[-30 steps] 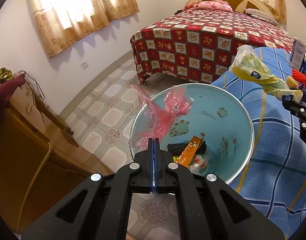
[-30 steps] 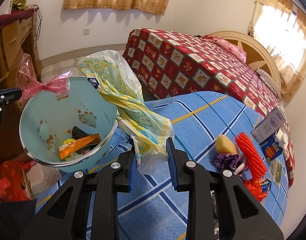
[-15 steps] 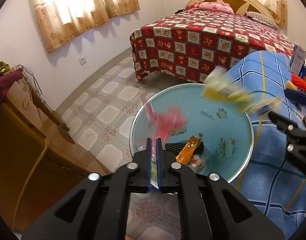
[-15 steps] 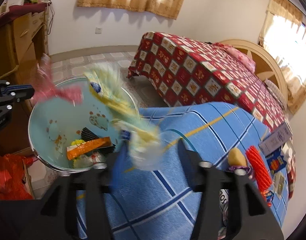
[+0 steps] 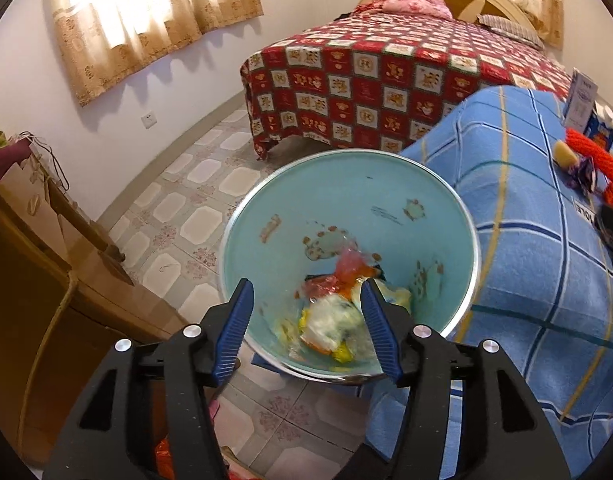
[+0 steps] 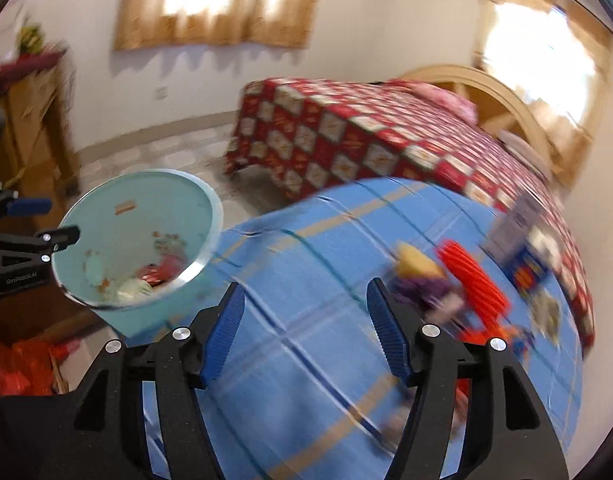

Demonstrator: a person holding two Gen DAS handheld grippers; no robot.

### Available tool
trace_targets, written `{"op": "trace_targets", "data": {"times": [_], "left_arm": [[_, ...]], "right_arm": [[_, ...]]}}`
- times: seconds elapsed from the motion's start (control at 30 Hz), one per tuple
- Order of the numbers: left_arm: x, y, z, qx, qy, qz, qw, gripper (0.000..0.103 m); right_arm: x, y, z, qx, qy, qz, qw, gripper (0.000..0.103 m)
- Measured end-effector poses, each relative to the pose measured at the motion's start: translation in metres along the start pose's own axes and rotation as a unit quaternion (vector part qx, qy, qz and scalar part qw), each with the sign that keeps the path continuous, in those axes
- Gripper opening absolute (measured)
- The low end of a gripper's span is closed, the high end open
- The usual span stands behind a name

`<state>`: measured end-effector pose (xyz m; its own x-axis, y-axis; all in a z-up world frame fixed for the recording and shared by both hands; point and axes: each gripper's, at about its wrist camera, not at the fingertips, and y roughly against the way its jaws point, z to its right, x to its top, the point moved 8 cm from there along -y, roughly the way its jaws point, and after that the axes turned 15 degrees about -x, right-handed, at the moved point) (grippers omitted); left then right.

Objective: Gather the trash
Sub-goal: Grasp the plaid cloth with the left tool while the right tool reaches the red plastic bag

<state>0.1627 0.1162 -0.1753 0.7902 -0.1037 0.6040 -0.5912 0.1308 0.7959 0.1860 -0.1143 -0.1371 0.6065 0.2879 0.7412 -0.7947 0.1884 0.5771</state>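
Observation:
A light blue trash bin [image 5: 386,184] stands on the floor beside the blue plaid table [image 5: 546,280]. Inside it lie the pink plastic bag [image 5: 348,264], the yellow-white plastic bag [image 5: 330,326] and other wrappers. My left gripper [image 5: 306,320] is open and empty just above the bin's near rim. My right gripper [image 6: 304,328] is open and empty over the table [image 6: 306,264], to the right of the bin [image 6: 146,208]. Red netting [image 6: 470,280], a yellow lump [image 6: 414,260] and purple wrappers [image 6: 422,292] lie on the table to its right; this view is blurred.
A bed with a red checked cover [image 5: 386,68] stands behind the table. A wooden cabinet [image 5: 26,264] is at the left. A white box [image 5: 582,100] and a blue pack [image 5: 602,132] stand at the table's far end. Red bags [image 6: 18,364] lie on the floor below the bin.
Both grippers opened. The pink bag left my left gripper and the yellow-white bag left my right gripper; both now lie in the bin. My right gripper swung right, away from the bin.

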Motion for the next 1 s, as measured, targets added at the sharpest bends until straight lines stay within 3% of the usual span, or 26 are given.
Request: {"op": "trace_targets", "data": {"times": [0.17, 0.33, 0.5, 0.77, 1.0], "left_arm": [[-0.003, -0.003, 0.047, -0.019, -0.038, 0.000, 0.9991, 0.061], [-0.004, -0.006, 0.105, -0.047, -0.075, -0.003, 0.9961, 0.065], [0.001, -0.006, 0.173, -0.079, -0.108, 0.006, 0.9910, 0.071], [0.011, -0.003, 0.258, -0.125, -0.124, 0.017, 0.9842, 0.072], [0.004, -0.028, 0.303, -0.118, -0.158, 0.002, 0.9804, 0.072]], "right_arm": [[-0.044, 0.003, 0.084, -0.061, -0.082, -0.030, 0.994, 0.070], [-0.102, 0.005, 0.156, -0.115, -0.155, -0.070, 0.979, 0.070], [-0.141, 0.010, 0.194, -0.148, -0.186, -0.083, 0.968, 0.070], [-0.185, 0.018, 0.239, -0.174, -0.229, -0.087, 0.954, 0.076], [-0.204, 0.019, 0.255, -0.172, -0.261, -0.088, 0.946, 0.076]]}}
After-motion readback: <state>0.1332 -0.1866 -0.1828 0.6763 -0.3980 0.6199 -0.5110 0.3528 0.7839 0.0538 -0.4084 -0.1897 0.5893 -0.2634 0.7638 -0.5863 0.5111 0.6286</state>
